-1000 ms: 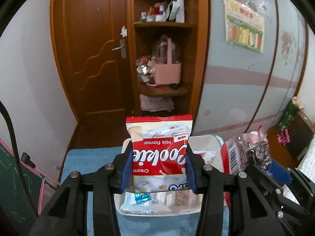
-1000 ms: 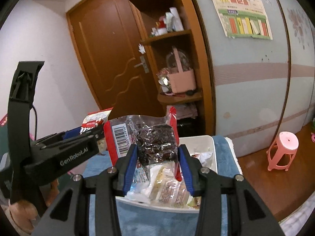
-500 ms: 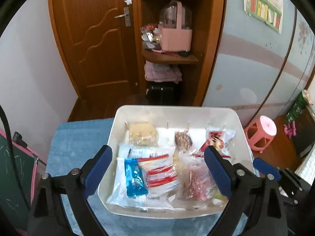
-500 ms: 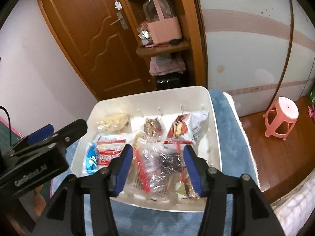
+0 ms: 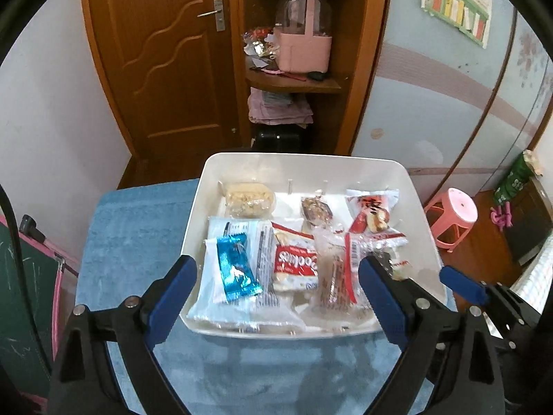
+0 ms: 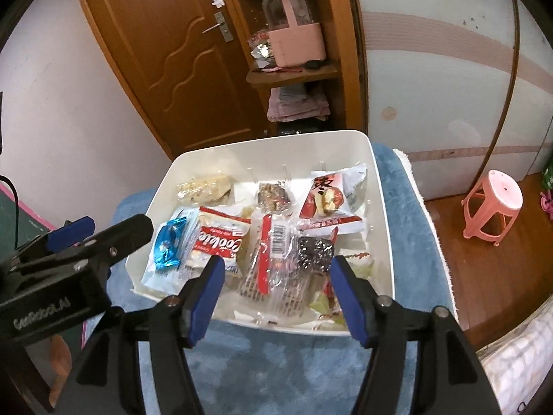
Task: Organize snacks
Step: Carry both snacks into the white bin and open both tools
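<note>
A white bin (image 5: 304, 156) (image 6: 269, 138) on a blue cloth holds several snack packs. The red and white cookie pack (image 5: 296, 265) (image 6: 218, 242) lies flat in it beside a blue foil packet (image 5: 237, 269). To its right lies a clear pack with a red stripe and dark pieces (image 6: 293, 259) (image 5: 337, 276). My left gripper (image 5: 276, 273) hangs wide open over the bin's near side, holding nothing. My right gripper (image 6: 278, 273) hovers above the clear pack with its jaws opening and its pads off the wrapper. The left gripper (image 6: 100, 233) also shows at the left of the right wrist view.
A red date pack (image 5: 371, 211), a yellow snack (image 5: 249, 199) and a brown one sit at the bin's far side. The blue cloth (image 5: 138, 228) surrounds the bin. Beyond are a pink stool (image 6: 492, 207), a wooden door and a shelf with a pink basket (image 5: 304, 48).
Both grippers have let go and opened: the cookie pack and the clear pack now lie in the bin. Both hands have sunk and tipped down toward it.
</note>
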`<state>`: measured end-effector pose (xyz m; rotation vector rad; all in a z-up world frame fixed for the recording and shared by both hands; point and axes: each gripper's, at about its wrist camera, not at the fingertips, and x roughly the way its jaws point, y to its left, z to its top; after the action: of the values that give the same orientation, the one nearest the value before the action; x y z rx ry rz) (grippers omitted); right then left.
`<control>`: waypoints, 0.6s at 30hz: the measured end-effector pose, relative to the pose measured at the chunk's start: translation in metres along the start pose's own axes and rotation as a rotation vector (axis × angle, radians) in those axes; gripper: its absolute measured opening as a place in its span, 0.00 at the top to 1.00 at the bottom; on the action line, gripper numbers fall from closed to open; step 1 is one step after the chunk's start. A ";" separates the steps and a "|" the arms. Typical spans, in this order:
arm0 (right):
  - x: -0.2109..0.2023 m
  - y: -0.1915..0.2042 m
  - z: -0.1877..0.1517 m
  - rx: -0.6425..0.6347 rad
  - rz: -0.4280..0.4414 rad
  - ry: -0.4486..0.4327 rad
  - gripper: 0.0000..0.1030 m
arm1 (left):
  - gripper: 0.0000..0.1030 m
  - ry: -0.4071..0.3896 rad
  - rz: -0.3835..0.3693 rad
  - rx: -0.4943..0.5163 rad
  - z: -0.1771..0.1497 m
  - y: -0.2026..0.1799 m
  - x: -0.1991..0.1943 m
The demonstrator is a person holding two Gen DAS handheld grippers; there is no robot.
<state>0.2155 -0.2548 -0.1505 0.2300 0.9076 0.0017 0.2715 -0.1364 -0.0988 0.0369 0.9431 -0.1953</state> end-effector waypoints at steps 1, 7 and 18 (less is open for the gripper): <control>-0.005 0.003 -0.002 -0.008 -0.002 -0.009 0.38 | 0.09 -0.007 -0.004 0.005 -0.003 -0.001 -0.005; -0.030 0.019 -0.011 -0.045 -0.019 -0.041 0.38 | 0.09 -0.059 0.000 0.041 -0.018 -0.003 -0.040; -0.080 0.047 -0.033 -0.089 -0.072 -0.091 0.38 | 0.07 -0.135 0.006 0.041 -0.049 0.020 -0.109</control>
<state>0.1449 -0.2106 -0.0985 0.1135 0.8232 -0.0350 0.1735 -0.0946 -0.0404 0.0638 0.8043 -0.2093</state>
